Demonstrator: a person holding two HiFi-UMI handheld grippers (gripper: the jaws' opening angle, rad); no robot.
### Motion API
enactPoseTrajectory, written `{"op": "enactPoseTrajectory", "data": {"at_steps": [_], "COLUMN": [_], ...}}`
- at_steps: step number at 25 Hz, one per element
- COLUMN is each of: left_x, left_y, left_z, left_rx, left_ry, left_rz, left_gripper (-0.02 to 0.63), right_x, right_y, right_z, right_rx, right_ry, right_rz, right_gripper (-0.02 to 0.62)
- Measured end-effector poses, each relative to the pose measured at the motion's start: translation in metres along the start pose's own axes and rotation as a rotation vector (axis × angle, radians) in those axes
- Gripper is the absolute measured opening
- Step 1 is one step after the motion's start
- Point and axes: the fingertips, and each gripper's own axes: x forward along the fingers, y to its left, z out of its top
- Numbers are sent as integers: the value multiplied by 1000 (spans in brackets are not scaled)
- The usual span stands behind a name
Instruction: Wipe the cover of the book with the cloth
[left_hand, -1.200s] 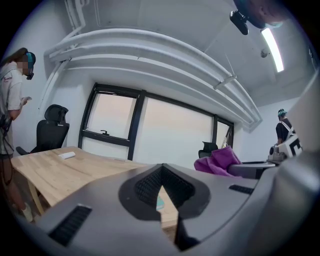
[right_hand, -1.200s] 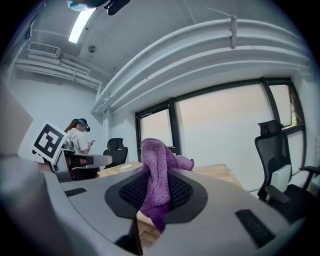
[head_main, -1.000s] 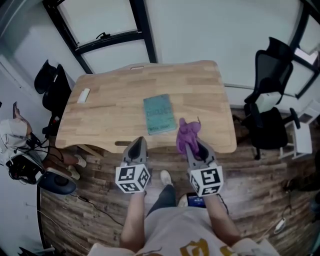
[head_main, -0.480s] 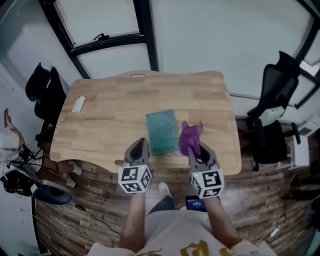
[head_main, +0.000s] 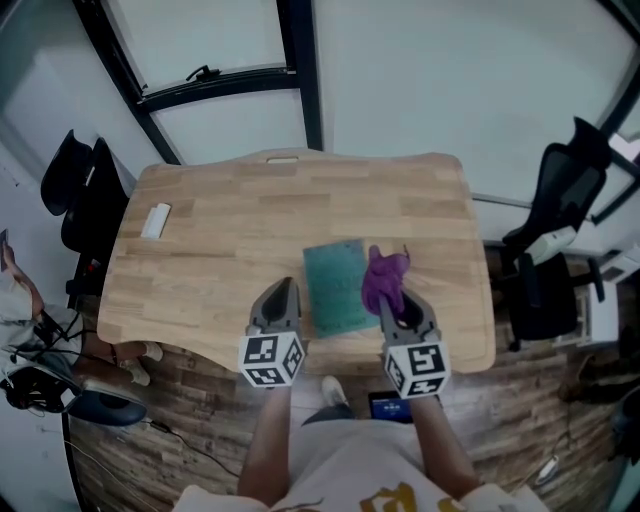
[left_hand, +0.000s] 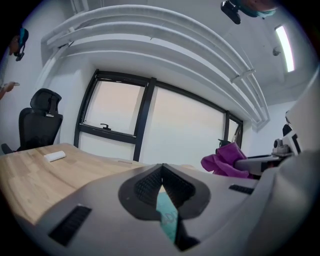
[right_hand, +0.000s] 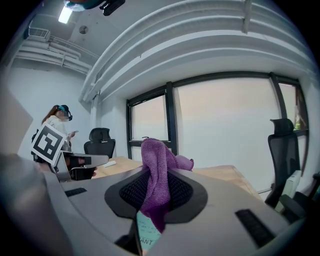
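Observation:
A teal book (head_main: 338, 287) lies flat on the wooden table (head_main: 220, 240), near its front edge. My right gripper (head_main: 391, 299) is shut on a purple cloth (head_main: 384, 279), which bunches up above the jaws just right of the book. The right gripper view shows the cloth (right_hand: 157, 172) clamped between the pads, with the book (right_hand: 146, 234) below. My left gripper (head_main: 280, 293) hangs shut and empty just left of the book, over the table's front edge. Through its closed jaws the book (left_hand: 167, 220) shows as a teal sliver.
A small white block (head_main: 155, 220) lies at the table's far left. Black office chairs stand left (head_main: 75, 185) and right (head_main: 560, 230) of the table. A person (right_hand: 57, 127) stands at the left in the right gripper view. Windows line the far wall.
Both grippers have come forward over the table's front edge toward the book, the right one carrying the cloth to the book's right side.

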Motion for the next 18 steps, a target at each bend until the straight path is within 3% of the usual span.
{"op": "enactPoseTrajectory", "data": {"at_steps": [18], "left_x": [30], "left_y": [7], "left_z": [-14], "left_rx": [-30], "left_ry": [36], "left_rz": [-91], "left_gripper": [2], "right_x": [17], "right_y": [-4], "right_z": [-9], "right_rx": [7], "right_ry": [19], "right_rz": [-49], "right_gripper": [74]}}
